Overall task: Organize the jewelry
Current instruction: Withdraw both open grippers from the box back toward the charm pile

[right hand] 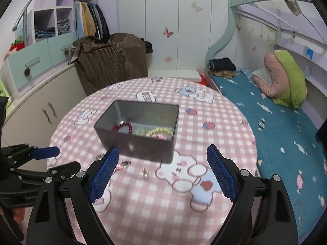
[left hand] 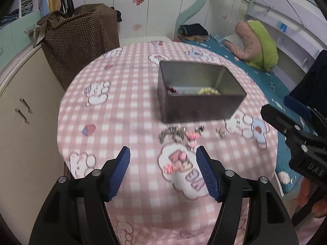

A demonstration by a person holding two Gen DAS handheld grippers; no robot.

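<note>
Bedroom table (left hand: 122, 106): lower open, empty left gripper (left hand: 163, 173) squarely over pink trinket (left hand: 176, 166); right gripper (right hand: 162, 175) open too.

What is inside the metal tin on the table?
The metal tin holds a red bead bracelet and a yellow-green bead bracelet. Its near wall hides the front of the floor.

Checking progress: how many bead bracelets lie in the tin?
2 clearly: a dark red bead bracelet at the tin's left, a yellow-green bead bracelet at its right. Something pale between them is too blurred to tell.
</note>
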